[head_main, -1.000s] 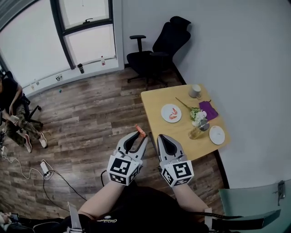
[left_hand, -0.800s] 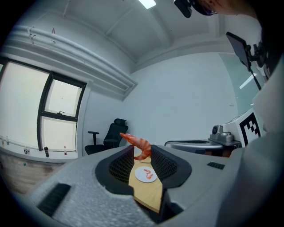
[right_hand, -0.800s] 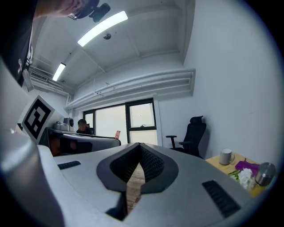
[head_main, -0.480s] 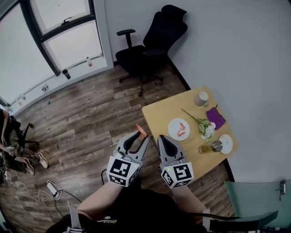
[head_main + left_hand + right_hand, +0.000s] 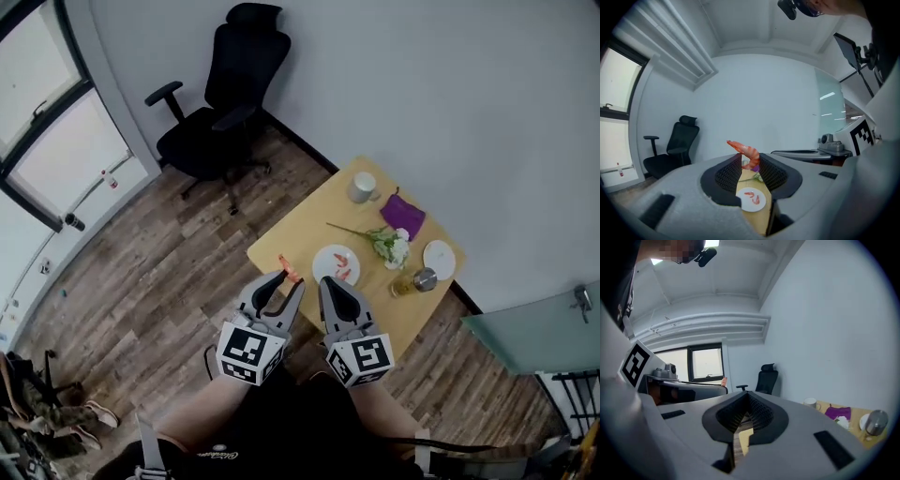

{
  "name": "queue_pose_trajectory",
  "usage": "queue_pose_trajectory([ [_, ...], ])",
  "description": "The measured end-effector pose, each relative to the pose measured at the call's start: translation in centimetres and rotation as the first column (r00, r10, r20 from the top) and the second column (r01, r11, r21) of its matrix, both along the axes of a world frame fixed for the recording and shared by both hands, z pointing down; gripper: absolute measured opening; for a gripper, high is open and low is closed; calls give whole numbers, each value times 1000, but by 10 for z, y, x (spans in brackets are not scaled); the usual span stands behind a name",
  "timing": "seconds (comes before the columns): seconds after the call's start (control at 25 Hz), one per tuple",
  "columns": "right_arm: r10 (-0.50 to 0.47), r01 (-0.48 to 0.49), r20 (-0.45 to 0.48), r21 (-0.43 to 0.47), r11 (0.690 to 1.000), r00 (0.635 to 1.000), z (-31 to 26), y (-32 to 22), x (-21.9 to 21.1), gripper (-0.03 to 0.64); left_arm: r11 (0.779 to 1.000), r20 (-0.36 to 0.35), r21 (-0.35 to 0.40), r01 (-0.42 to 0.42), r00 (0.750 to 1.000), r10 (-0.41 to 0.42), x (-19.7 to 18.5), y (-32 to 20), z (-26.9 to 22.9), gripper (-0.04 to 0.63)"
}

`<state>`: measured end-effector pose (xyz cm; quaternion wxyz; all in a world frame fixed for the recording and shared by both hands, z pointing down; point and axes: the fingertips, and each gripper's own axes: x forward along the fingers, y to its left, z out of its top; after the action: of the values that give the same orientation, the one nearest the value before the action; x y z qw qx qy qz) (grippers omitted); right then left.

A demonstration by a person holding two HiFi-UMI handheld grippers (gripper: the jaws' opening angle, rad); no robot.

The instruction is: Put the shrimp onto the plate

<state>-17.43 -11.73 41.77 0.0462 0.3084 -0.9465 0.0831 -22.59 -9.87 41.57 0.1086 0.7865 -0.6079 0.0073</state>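
Wood-plank floor (image 5: 141, 281) fills most of the head view, with a pale wall (image 5: 450, 94) behind it and a window (image 5: 47, 122) at far left. A black office chair (image 5: 220, 103) stands on the floor near the wall, apart from everything else. A light wooden worktop (image 5: 291, 234) is set cornerwise against the wall. A frosted glass panel (image 5: 534, 328) is at the right edge.

Both grippers are held side by side, level, low in the head view, pointing toward the worktop's near edge.
- Left gripper (image 5: 289, 281): jaws partly apart and pinching a shrimp at their tips.
- Right gripper (image 5: 330, 284): jaws closed tip to tip, nothing between them.

On the worktop:
- A white plate (image 5: 324, 262) sits near the front edge, with two shrimp (image 5: 343, 269) lying on it.
- A second small plate (image 5: 437, 260) sits at the far right corner and looks bare.
- A purple cloth (image 5: 403, 216) lies near the wall.
- A stem of white flowers (image 5: 386, 246) lies between the two plates.
- A white mug (image 5: 363, 187) stands at the back corner.
- A glass jar (image 5: 412, 281) with yellowish contents stands just beside the second plate.

Held shrimp (image 5: 746, 154): orange and curled, its body clamped between the left pads, one end sticking up and to the left. It is in the air, not on the plate. In the left gripper view the plate shows low between the jaws, beyond the shrimp.
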Motion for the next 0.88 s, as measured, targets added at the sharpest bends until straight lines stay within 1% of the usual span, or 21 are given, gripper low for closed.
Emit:
queue_pose_trajectory([
  [0.12, 97, -97, 2, -3, 995, 995, -3, -17, 36, 2, 996, -26, 5, -92, 995, 92, 32, -20, -6, 120],
  [0.28, 162, -162, 26, -14, 987, 986, -2, -37, 76, 2, 988, -17, 0, -154, 988, 153, 70, -39, -6, 120],
  [0.36, 167, -166, 40, -20, 986, 985, -5, -41, 88, 2, 986, -10, 2, -167, 986, 167, 84, -43, -8, 120],
  [0.56, 171, -172, 63, 6, 985, 983, -19, -55, 109, 2, 983, 22, 32, -179, 984, 178, 110, -52, -21, 120],
  [0.68, 171, -172, 68, 20, 985, 983, -24, -57, 108, 2, 981, 45, 42, -189, 981, 187, 113, -56, -25, 118],
  [0.88, 160, -161, 58, 25, 987, 985, -24, -61, 105, 2, 980, 52, 49, -192, 980, 190, 113, -67, -28, 118],
])
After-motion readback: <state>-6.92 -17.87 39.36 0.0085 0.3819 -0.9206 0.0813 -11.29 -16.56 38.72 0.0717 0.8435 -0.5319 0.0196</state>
